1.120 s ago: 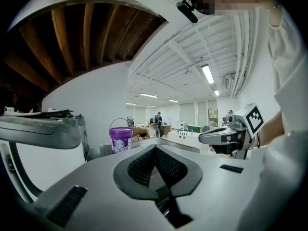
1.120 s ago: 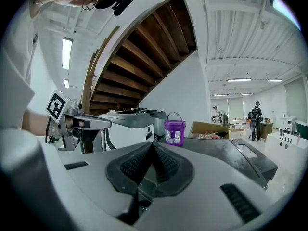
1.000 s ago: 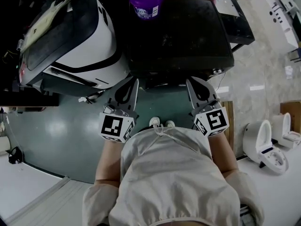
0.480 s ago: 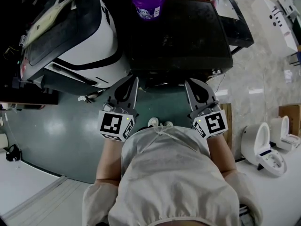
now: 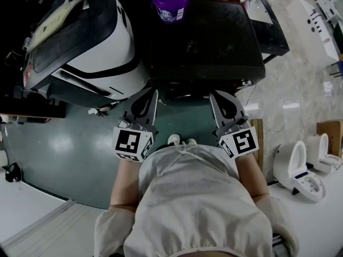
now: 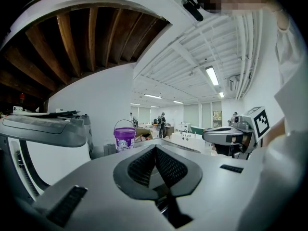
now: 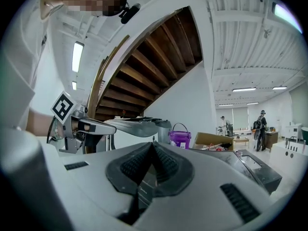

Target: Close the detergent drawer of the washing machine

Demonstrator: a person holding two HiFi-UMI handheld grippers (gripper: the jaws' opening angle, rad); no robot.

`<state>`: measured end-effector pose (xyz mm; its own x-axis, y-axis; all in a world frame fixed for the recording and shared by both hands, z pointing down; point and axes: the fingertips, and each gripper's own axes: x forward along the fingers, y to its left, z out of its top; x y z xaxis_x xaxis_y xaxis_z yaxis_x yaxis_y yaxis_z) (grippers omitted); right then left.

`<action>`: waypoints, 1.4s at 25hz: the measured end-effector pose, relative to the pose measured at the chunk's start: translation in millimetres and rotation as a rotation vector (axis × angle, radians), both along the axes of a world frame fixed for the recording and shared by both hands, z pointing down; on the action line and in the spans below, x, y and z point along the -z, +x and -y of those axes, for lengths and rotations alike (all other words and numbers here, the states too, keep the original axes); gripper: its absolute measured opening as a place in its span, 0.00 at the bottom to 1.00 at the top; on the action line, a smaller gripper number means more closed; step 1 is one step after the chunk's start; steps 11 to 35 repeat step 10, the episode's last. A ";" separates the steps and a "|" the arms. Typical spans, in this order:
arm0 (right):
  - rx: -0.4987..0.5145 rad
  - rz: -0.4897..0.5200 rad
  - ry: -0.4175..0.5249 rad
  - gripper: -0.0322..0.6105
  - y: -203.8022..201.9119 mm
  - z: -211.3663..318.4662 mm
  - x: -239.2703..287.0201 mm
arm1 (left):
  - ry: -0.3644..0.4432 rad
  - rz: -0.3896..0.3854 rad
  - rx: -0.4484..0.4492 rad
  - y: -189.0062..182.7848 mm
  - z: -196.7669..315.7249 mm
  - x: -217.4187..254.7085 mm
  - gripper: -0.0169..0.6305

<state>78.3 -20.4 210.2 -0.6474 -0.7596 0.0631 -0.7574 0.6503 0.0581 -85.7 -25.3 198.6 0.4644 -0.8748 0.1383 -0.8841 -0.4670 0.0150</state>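
Left gripper [image 5: 153, 92] and right gripper [image 5: 214, 95], jaws pressed together and empty, face the washing machine [image 5: 206, 42] at twelve o'clock.

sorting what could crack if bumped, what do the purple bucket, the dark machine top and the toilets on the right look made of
Bucket: plastic by the look, glossy purple with a printed label and a thin bail handle.
Machine top: dark, matte, dusty-speckled; painted metal or plastic, unclear which.
Toilets: glossy white with smooth rounded forms, probably ceramic.
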 end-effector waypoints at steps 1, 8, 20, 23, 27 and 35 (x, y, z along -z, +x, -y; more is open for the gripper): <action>0.000 -0.003 0.001 0.05 -0.2 -0.6 -0.2 | -0.001 -0.001 0.001 -0.1 -0.7 -0.5 0.05; -0.020 -0.042 -0.007 0.05 1.4 -0.6 -3.7 | -0.004 -0.010 0.014 -2.6 -1.9 0.2 0.05; -0.024 -0.058 -0.005 0.05 1.3 0.0 -4.1 | -0.005 -0.007 0.018 -3.6 -1.8 0.3 0.05; -0.024 -0.058 -0.005 0.05 1.3 0.0 -4.1 | -0.005 -0.007 0.018 -3.6 -1.8 0.3 0.05; -0.024 -0.058 -0.005 0.05 1.3 0.0 -4.1 | -0.005 -0.007 0.018 -3.6 -1.8 0.3 0.05; -0.024 -0.058 -0.005 0.05 1.3 0.0 -4.1 | -0.005 -0.007 0.018 -3.6 -1.8 0.3 0.05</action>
